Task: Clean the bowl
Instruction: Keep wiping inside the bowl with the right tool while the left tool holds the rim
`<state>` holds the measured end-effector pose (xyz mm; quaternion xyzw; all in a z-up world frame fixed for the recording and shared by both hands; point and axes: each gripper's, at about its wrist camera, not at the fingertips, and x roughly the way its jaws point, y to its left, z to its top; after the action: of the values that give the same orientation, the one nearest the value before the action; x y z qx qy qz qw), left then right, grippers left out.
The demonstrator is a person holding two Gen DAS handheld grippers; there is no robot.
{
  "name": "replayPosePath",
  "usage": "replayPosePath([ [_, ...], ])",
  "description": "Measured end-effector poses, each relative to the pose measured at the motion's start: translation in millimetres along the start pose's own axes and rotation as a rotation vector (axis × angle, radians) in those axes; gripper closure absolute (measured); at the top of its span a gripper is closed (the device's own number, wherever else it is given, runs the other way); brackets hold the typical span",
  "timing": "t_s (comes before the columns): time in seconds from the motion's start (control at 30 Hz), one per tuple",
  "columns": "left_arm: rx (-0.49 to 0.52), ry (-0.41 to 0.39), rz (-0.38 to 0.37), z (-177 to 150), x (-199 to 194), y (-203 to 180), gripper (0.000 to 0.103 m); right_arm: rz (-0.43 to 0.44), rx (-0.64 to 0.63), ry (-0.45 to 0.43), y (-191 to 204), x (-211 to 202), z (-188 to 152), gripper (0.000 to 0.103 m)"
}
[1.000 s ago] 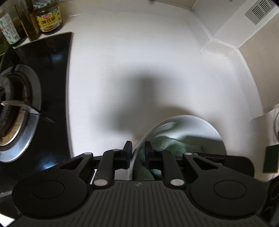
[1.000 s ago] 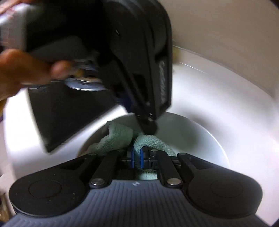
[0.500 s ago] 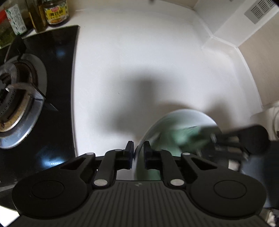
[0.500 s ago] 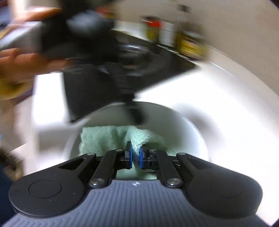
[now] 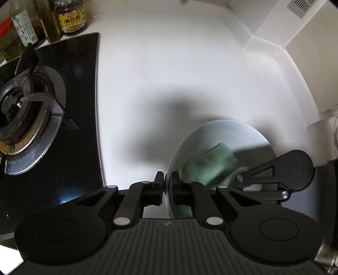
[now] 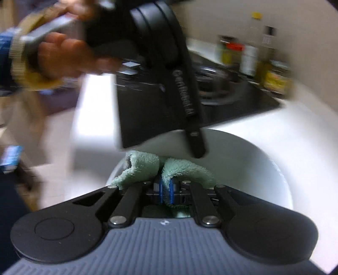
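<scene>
the left wrist view looks steeply down along its own tongs (image 5: 168,182) from close above the white surface (image 5: 169,74), facing the back wall. the right wrist view sits low and close, looking across the bowl (image 6: 264,169) toward the stove (image 6: 228,95). both share the bowl (image 5: 228,131), green cloth (image 5: 213,162), stove (image 5: 31,110) and bottles (image 5: 70,17).

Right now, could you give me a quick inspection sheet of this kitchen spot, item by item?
Surface: white countertop, shadowed near the middle.
Job's things: white bowl on the counter; green cloth inside it.
Clutter: sauce jar and bottles behind the gas stove.
Grippers: left gripper shut on the bowl's rim; right gripper shut on the cloth.
Cables: nothing seen.
Surroundings: white wall corner with a vent; a hand holds the left gripper.
</scene>
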<state>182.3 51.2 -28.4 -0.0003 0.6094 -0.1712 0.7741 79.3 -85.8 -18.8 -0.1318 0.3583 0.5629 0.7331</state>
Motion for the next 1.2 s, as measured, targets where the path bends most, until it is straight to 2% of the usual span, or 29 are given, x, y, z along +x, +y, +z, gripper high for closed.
replayPosePath([
  [0.07,0.007,0.002,-0.016,-3,-1,0,0.097,0.131,-0.032,0.021,-9,-1,-4,0.096],
  [0.13,0.01,0.002,-0.031,-7,-1,0,0.097,0.204,-0.051,0.063,-19,2,0,0.096],
  [0.2,0.005,0.002,-0.045,-12,-2,-2,0.098,0.262,-0.078,0.124,-22,-4,-1,0.097],
  [0.27,-0.005,0.001,-0.062,-19,-3,-4,0.099,0.283,-0.112,0.199,-33,4,3,0.098],
  [0.3,-0.01,-0.005,-0.059,-23,-4,-6,0.099,0.269,-0.135,0.237,-38,9,6,0.1],
  [0.33,-0.014,-0.013,-0.051,-26,-4,-7,0.099,0.212,-0.155,0.264,-41,10,10,0.1],
  [0.47,-0.047,-0.048,-0.015,-36,-7,-12,0.098,-0.08,-0.1,0.221,-42,22,26,0.099],
  [0.6,-0.087,-0.078,0.043,-41,-9,-13,0.099,-0.191,-0.031,0.159,-20,44,26,0.096],
  [0.63,-0.105,-0.078,0.04,-41,-10,-10,0.099,-0.185,-0.012,0.145,-16,46,24,0.096],
  [0.7,-0.133,-0.082,0.033,-41,-11,-5,0.1,-0.12,0.015,0.131,-9,45,21,0.096],
  [0.77,-0.143,-0.093,0.048,-39,-11,-4,0.101,-0.003,0.028,0.133,-4,38,16,0.096],
  [0.87,-0.136,-0.111,0.079,-35,-10,-6,0.096,0.143,0.061,0.148,-12,39,16,0.096],
  [0.93,-0.135,-0.12,0.088,-34,-10,-6,0.094,0.251,0.021,0.182,-16,40,19,0.096],
  [0.97,-0.135,-0.125,0.087,-34,-10,-6,0.093,0.253,-0.001,0.197,-17,40,21,0.096],
  [1.13,-0.158,-0.123,0.047,-33,-10,3,0.094,0.129,-0.139,0.248,-19,36,31,0.097],
  [1.2,-0.152,-0.102,0.012,-36,-9,3,0.099,0.079,-0.194,0.268,-20,35,34,0.098],
])
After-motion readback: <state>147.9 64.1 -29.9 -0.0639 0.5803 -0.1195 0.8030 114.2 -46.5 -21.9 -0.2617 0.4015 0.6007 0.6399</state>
